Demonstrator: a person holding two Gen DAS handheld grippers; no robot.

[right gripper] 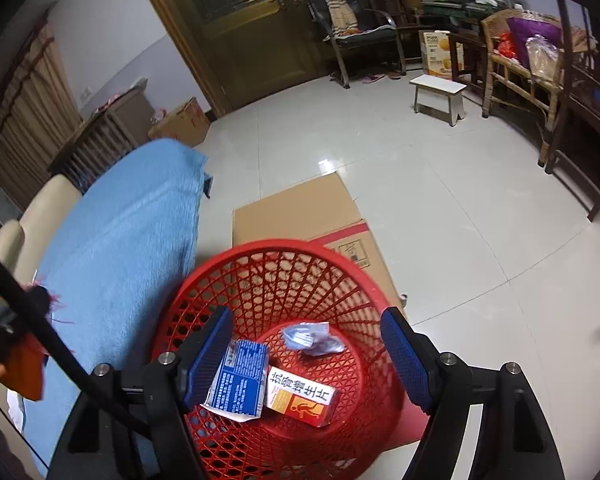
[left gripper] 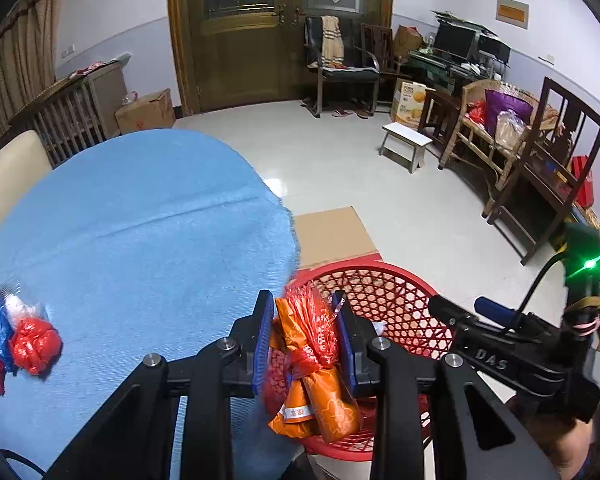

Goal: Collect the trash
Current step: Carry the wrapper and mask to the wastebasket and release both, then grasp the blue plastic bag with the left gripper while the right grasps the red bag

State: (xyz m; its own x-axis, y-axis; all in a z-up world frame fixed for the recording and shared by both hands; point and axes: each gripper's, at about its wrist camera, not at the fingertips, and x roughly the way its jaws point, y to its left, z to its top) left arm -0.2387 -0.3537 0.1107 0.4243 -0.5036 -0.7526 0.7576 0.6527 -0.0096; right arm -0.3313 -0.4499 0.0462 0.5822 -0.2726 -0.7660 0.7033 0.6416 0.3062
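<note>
My left gripper is shut on an orange wrapper bundle tied with red plastic, held at the table's right edge over the rim of the red mesh basket. My right gripper is open and empty above the same basket, which holds a blue-and-white carton, an orange-and-white box and a crumpled clear wrapper. Crumpled red, blue and white wrappers lie on the blue tablecloth at the left. The right gripper also shows in the left wrist view.
The basket stands on flattened cardboard on the tiled floor. A small white stool, wicker bench, dark wooden chairs and a cardboard box stand farther off. A cream chair back is behind the table.
</note>
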